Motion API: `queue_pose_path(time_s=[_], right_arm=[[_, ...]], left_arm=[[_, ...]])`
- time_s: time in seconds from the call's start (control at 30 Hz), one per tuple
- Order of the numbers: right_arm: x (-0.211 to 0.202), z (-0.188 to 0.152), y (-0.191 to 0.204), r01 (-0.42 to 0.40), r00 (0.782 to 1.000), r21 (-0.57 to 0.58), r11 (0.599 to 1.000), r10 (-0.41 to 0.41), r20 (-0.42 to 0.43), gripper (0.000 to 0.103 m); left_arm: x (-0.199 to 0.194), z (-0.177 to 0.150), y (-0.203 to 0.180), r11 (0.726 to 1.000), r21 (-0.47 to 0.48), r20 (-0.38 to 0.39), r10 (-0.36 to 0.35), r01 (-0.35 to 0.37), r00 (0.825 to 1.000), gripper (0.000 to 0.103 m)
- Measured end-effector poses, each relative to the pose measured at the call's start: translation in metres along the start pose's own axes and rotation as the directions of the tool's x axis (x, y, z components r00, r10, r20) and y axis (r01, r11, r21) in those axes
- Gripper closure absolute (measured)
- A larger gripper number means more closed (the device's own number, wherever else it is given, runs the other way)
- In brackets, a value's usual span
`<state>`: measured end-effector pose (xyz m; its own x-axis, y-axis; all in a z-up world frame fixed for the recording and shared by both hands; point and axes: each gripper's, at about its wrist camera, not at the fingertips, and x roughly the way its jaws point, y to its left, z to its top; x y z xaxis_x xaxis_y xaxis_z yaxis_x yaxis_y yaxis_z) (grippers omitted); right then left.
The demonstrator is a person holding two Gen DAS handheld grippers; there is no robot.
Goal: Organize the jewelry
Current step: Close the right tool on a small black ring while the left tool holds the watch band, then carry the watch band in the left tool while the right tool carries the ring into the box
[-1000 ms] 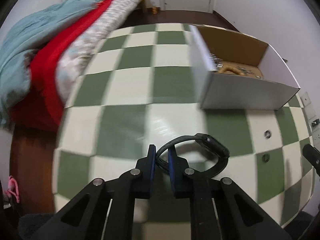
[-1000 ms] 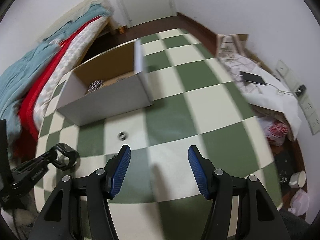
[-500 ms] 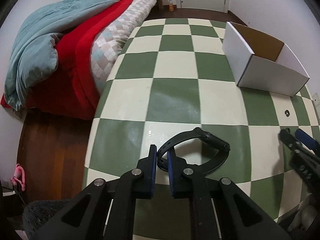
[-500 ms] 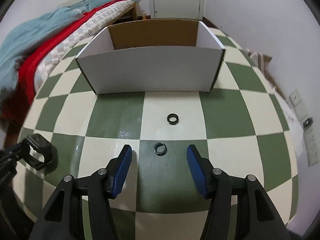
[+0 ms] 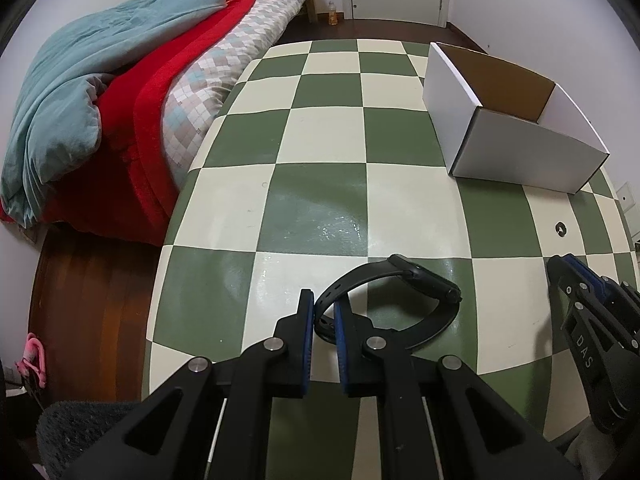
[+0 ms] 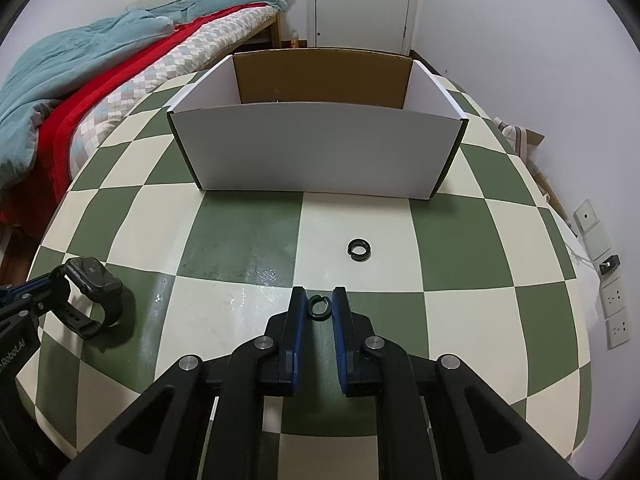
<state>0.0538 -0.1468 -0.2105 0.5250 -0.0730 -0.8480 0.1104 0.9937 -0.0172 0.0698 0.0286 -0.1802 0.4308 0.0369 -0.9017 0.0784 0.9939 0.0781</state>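
Pickup was underway: the left gripper clamped the watch strap, while the right gripper apparently pinched a ring on the checkered table; next, carry both to the box.

My left gripper: matt black plastic arms, blue rubbery-looking pads, bare metal pivot pins. Right gripper same build. Watch strap looks like matt black rubber or silicone with punched holes; its face is glossy dark glass. Two rings, near ring and far ring, dark with a slight sheen; metal or plastic, can't tell. Box: smooth white paperboard outside, raw brown cardboard inside. Table top is a glossy green-and-cream check, glare patches on it. Bedding: soft teal quilt, fuzzy red blanket. Floor polished brown wood.
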Motion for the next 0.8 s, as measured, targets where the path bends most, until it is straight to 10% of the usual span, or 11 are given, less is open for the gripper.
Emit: queue_pose_path(time_s=[0.8], right_arm=[[-0.081, 0.042, -0.045, -0.112, 0.985, 0.122, 0.986, 0.094, 0.143, 0.090]], left_arm=[[-0.066, 0.048, -0.040, 0.993, 0.041, 0.131, -0.118, 0.113, 0.984, 0.096]])
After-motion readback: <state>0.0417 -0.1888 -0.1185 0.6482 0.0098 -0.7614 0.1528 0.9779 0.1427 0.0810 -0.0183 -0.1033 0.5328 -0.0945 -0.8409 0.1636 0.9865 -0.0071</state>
